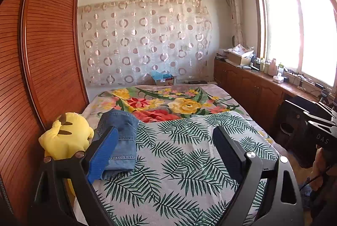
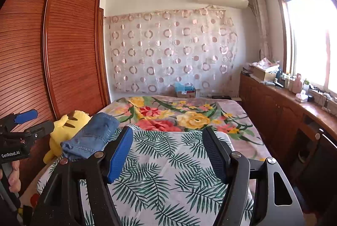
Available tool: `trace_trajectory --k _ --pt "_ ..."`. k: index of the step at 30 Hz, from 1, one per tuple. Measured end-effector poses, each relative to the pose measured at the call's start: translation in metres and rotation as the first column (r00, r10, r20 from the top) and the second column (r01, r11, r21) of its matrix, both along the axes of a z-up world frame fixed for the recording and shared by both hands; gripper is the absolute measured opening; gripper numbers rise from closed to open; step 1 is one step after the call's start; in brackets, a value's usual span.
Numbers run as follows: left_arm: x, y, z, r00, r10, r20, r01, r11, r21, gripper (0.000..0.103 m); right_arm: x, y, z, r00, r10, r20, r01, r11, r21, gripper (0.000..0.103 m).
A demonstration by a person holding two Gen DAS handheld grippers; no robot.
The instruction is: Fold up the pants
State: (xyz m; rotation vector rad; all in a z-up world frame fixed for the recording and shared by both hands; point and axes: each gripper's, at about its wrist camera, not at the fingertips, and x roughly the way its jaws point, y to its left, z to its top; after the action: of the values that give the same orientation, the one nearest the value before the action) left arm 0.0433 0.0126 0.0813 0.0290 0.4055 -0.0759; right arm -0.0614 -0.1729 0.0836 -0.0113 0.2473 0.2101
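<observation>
Jeans (image 1: 120,141), folded into a compact blue bundle, lie on the leaf-print cover (image 1: 179,162) at its left edge, touching the yellow plush (image 1: 65,135) that sits just beyond them against the wardrobe (image 1: 42,46). In the right wrist view the same jeans (image 2: 92,135) rest between the plush (image 2: 65,129) and the cover (image 2: 168,173), with the wardrobe (image 2: 69,46) behind.

Both grippers hover above the near end of the cover, apart from the jeans. The left gripper (image 1: 165,141) has its jaws spread wide, blue pad on one side and black pad on the other, with nothing but the leaf print showing between them; the blue pad overlaps the jeans in the view, but nothing is clamped. The right gripper (image 2: 167,150) stands with its jaws parted somewhat less wide and also holds nothing. It also shows at the right edge of the left wrist view, in a hand (image 1: 320,164). The left gripper likewise shows at the left edge of the right wrist view, held by a hand (image 2: 13,175).

Beyond the cover, toward the far wall, a floral blanket (image 1: 168,103) covers the rest of the bed. A circle-patterned curtain (image 1: 145,42) hangs on that wall. Right of the cover, a low wooden cabinet (image 1: 252,86) runs under the window (image 1: 299,36), its top cluttered with bottles and boxes.
</observation>
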Motion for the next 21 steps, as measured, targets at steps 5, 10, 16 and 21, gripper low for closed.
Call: trace_trajectory --k 5,10,16,21 --pt "0.0004 0.0005 -0.0002 1.000 0.000 0.000 0.000 1.000 0.001 0.091 -0.0011 -0.0003 -0.0012 1.000 0.002 0.003 -0.002 1.000 -0.003 0.070" --pt "-0.0007 0.0011 0.0001 1.000 0.002 0.001 -0.002 1.000 0.001 0.091 -0.0006 -0.0007 -0.0026 1.000 0.005 -0.005 -0.005 1.000 0.001 0.070" --pt "0.0006 0.0008 -0.0003 1.000 0.002 0.001 -0.002 1.000 0.001 0.091 -0.0001 -0.0024 -0.0014 1.000 0.006 -0.004 -0.006 1.000 0.001 0.070" --pt "-0.0001 0.0013 -0.0003 1.000 0.000 0.001 0.000 1.000 0.000 0.091 0.0005 -0.0040 -0.0015 1.000 0.008 -0.002 -0.008 1.000 -0.002 0.070"
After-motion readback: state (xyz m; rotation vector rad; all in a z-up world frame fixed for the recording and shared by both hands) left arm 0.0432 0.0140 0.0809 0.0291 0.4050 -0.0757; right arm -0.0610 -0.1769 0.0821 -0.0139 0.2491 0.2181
